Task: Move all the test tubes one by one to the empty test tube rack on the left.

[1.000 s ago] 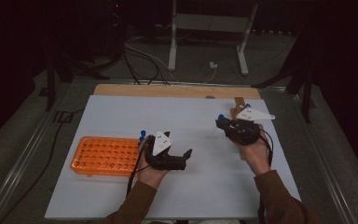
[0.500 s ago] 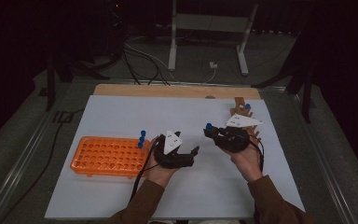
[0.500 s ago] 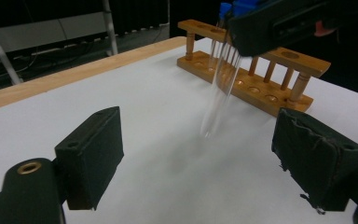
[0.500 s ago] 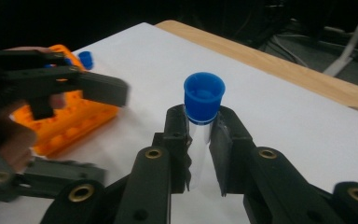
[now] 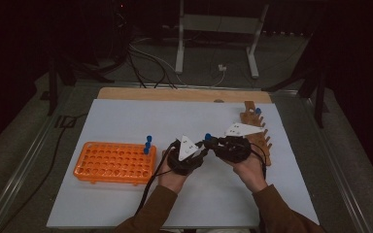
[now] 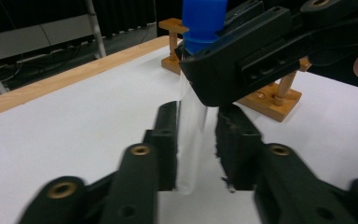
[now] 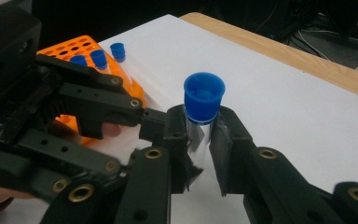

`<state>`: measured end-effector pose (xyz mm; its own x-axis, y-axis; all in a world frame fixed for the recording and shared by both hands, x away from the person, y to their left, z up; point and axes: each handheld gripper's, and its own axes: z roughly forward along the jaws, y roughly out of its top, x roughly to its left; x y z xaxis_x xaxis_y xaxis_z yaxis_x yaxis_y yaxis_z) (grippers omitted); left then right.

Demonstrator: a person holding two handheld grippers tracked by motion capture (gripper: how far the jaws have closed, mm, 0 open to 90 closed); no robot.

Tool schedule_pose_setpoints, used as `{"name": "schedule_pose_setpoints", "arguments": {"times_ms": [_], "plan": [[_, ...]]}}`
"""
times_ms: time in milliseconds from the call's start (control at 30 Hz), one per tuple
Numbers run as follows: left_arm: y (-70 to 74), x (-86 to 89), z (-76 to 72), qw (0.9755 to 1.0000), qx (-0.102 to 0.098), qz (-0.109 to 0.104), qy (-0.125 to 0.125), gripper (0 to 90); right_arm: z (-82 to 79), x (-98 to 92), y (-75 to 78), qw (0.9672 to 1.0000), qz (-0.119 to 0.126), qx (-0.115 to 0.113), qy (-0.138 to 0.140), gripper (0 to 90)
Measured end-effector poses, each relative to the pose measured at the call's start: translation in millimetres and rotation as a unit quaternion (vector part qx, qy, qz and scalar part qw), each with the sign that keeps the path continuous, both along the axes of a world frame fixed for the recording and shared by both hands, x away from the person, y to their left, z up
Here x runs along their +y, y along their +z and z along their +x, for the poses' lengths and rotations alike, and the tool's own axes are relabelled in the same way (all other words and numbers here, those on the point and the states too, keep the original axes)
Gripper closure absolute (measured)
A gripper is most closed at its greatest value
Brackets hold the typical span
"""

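My right tongs (image 7: 199, 154) are clamped on a clear tube with a blue cap (image 7: 203, 103), gripping it just under the cap; the tube stands upright between the pads. My left tongs (image 6: 196, 149) have just been closing, with the same tube's glass body (image 6: 190, 140) between them lower down. The near pad touches the glass; the other stands just beside it, and I cannot tell whether it presses.

From above, both tongs meet over the middle of the white worktop (image 5: 126, 121), left tongs (image 5: 199, 153) and right tongs (image 5: 212, 143) tip to tip, the blue cap (image 5: 207, 137) between them.

Orange rack (image 5: 114, 162) lies to the left of my left hand (image 5: 172, 177), three blue-capped tubes (image 5: 147, 144) standing at its right end. Wooden rack (image 5: 255, 131) lies behind my right hand (image 5: 250, 170), one blue-capped tube at its far end.
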<state>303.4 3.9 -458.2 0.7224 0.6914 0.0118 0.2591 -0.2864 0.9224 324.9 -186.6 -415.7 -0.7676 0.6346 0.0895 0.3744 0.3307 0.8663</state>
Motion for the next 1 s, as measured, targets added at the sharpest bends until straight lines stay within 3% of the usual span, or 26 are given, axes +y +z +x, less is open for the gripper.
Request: {"name": "schedule_pose_setpoints", "arguments": {"times_ms": [333, 700, 867, 1000], "plan": [[0.0, 1.7, -0.4, 1.0, 0.002, 0.003, -0.004, 78.2, -0.6, -0.8, -0.4, 1.0, 0.003, 0.004, 0.004, 75.4], [-5.3, 13.7, 1.5, 0.9996, 0.024, -0.005, 0.014, 78.2, -1.3, -17.4, 1.8, 0.9994, 0.032, 0.008, 0.002, 37.5], [-3.9, 20.6, -0.4, 0.9994, 0.028, -0.011, 0.015, 78.2, -0.9, -24.6, -2.2, 0.9995, 0.024, 0.004, -0.021, 16.7], [-2.8, 26.4, -2.3, 0.9993, 0.03, -0.017, 0.016, 78.2, 1.6, -29.7, -6.3, 0.999, 0.023, 0.002, -0.038, 9.2]]}}
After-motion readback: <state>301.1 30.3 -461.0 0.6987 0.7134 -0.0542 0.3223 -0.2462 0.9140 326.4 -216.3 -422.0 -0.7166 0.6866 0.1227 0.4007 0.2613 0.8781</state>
